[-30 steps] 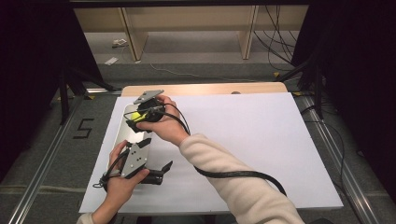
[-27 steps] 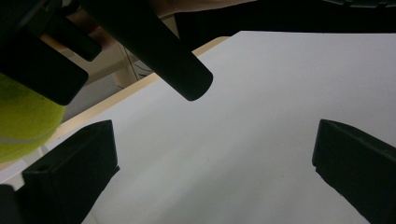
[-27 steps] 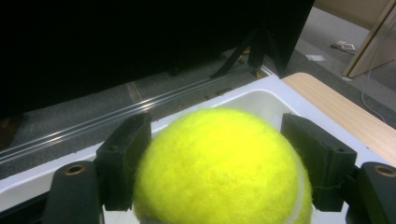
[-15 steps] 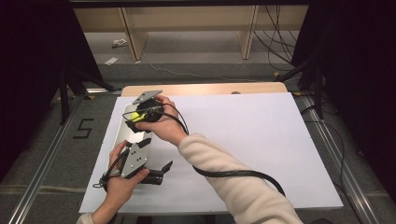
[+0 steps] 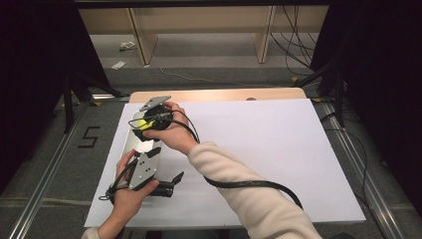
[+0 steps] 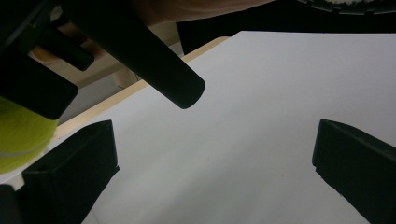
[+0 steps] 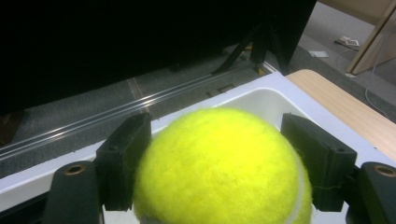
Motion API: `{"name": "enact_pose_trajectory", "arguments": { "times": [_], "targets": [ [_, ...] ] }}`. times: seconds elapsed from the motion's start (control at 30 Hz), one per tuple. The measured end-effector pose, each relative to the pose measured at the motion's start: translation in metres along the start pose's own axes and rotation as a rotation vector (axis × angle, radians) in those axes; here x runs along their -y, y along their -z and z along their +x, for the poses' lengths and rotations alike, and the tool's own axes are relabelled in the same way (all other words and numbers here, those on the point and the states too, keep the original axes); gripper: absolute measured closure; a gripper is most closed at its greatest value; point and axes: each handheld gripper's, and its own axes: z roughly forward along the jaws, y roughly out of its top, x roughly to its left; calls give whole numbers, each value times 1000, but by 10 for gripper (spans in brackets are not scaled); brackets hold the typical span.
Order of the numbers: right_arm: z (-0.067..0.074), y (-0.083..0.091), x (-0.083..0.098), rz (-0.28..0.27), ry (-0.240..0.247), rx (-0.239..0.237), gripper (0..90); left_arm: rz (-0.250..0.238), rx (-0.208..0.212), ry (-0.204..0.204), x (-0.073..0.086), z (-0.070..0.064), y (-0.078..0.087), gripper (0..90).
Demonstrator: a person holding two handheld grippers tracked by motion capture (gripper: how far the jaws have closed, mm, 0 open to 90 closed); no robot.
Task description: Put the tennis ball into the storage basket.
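Tennis ball (image 7: 219, 168), bright yellow-green, sits clamped between the right tongs (image 7: 217, 163), both black jaws pressing its sides. Right gripper view shows it held just above a white tray (image 7: 261, 100) at the worktop's left edge, w/ grey floor and a metal rail beyond. High view shows the ball (image 5: 144, 123) as only a small yellow patch under the right hand (image 5: 166, 130), over the tray (image 5: 130, 142) near the far-left corner of the white worktop (image 5: 278, 149). Left tongs (image 6: 215, 172) are released, jaws wide apart, nothing between them but bare worktop. Left gripper view catches a sliver of the ball (image 6: 18, 140) at its left edge. In the high view the left tongs (image 5: 171, 181) lie low near the front-left, held by the left hand (image 5: 127, 196).
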Motion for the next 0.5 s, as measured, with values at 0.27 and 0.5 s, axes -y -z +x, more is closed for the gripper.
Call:
{"name": "enact_pose_trajectory", "arguments": {
  "times": [0.27,0.5],
  "targets": [
    [1,-2,-1,2,4,-4,275,1,-1,0,0,0,0,0],
    [2,-5,-2,8,3,-9,275,3,0,-2,0,0,0,0]
  ]
}}
